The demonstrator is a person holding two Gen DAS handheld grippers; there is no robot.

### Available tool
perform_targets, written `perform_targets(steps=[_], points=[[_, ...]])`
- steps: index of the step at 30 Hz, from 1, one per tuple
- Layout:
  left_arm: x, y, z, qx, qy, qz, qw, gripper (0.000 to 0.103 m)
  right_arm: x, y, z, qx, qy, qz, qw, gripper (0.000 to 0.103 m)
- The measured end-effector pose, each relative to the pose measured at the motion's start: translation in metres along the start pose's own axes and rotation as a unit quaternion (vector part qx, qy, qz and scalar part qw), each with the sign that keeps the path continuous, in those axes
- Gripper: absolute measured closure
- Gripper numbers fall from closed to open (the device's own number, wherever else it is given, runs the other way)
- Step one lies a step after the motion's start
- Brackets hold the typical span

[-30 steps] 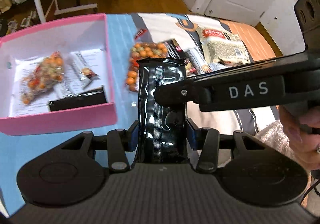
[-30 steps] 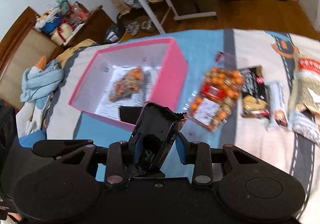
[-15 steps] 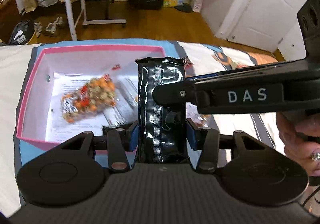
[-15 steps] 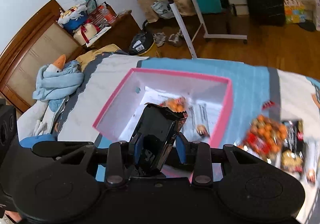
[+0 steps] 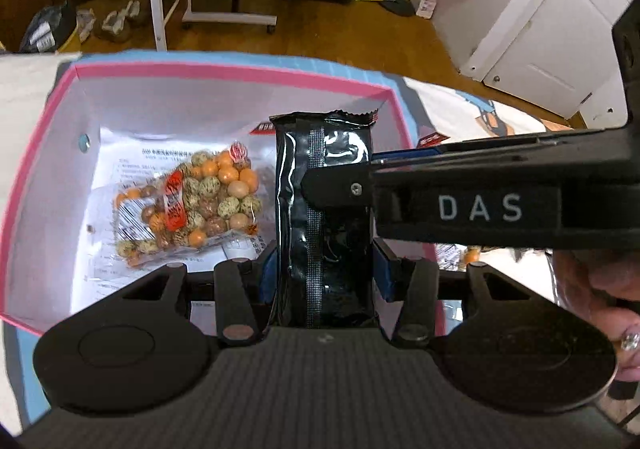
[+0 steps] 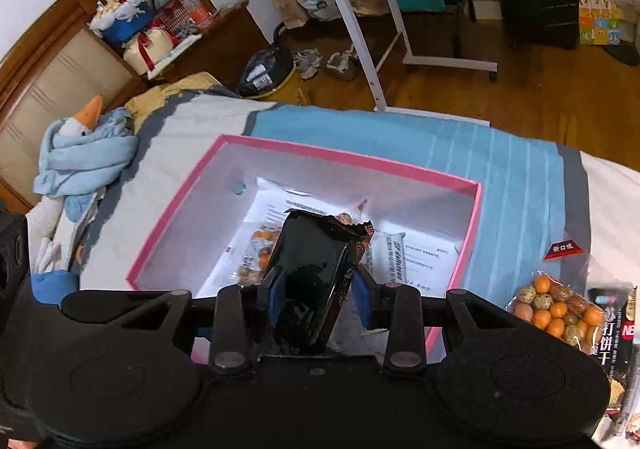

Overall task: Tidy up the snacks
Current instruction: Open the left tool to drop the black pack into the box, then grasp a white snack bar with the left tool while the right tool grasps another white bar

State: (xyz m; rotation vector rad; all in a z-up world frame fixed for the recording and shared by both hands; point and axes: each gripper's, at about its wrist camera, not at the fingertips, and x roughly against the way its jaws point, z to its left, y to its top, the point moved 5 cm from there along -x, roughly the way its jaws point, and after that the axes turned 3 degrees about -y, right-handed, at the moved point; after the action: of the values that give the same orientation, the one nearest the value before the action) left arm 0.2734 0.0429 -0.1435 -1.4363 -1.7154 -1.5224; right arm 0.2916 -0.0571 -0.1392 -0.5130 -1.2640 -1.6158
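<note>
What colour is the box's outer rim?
Pink, with a white interior; the pink box shows best in the right wrist view.

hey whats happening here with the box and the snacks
A person holding a gripper in each hand is sorting snacks into a pink box on a bed. Both the left gripper and the right gripper are shut on one black snack packet, held above the box. A bag of coated nuts already lies inside on a printed sheet. More snacks wait outside on the bedspread.
</note>
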Motion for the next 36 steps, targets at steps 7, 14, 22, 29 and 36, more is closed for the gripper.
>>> perform_targets(steps=[7, 14, 22, 29, 36], points=[[-0.012, 0.003, 0.008, -0.004, 0.032, -0.007, 0.9995, 0.052, -0.010, -0.006, -0.002, -0.009, 0.009, 0.002, 1.000, 0.060], [0.013, -0.003, -0.001, -0.014, 0.037, -0.009, 0.9992, 0.047, 0.036, -0.013, -0.004, 0.017, -0.038, -0.026, 0.999, 0.060], [0.056, -0.020, -0.058, -0.069, 0.011, -0.023, 0.9973, 0.040, 0.125, -0.040, -0.018, 0.058, -0.081, -0.064, 0.993, 0.059], [0.075, -0.032, -0.116, -0.115, -0.001, -0.035, 0.9928, 0.032, 0.197, -0.080, -0.054, 0.078, -0.113, -0.089, 0.987, 0.056], [0.059, -0.044, -0.175, -0.162, -0.018, -0.025, 0.9863, 0.029, 0.234, -0.124, -0.114, 0.044, -0.135, -0.105, 0.984, 0.048]])
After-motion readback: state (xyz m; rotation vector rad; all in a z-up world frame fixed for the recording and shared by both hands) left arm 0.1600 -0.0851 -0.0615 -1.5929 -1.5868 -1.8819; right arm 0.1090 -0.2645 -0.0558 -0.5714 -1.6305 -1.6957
